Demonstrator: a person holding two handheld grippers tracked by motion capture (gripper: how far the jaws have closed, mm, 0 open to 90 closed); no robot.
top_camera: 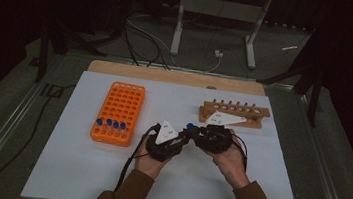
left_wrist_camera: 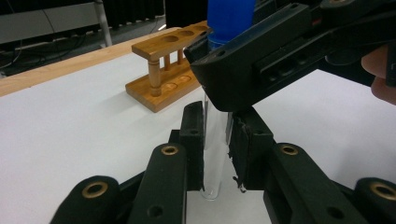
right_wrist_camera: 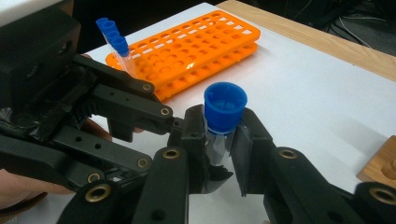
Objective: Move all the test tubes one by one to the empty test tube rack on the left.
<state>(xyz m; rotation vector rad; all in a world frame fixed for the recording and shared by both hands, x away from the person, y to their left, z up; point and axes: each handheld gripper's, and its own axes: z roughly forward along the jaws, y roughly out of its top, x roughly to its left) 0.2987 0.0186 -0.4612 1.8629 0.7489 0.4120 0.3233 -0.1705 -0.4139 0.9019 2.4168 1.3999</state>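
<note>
Two grippers I hold share one blue-capped test tube (right_wrist_camera: 224,122): the right gripper (right_wrist_camera: 218,140) clamps it just under the cap, the left gripper (left_wrist_camera: 215,140) is clenched on the clear glass lower down, beyond them the wooden rack (left_wrist_camera: 161,74).

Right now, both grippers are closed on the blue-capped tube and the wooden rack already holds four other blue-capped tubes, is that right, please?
Not quite. Both the left gripper and the right gripper are closed on the blue-capped tube, but the four other tubes stand in the orange rack, as the high view shows. The wooden rack holds none.
</note>
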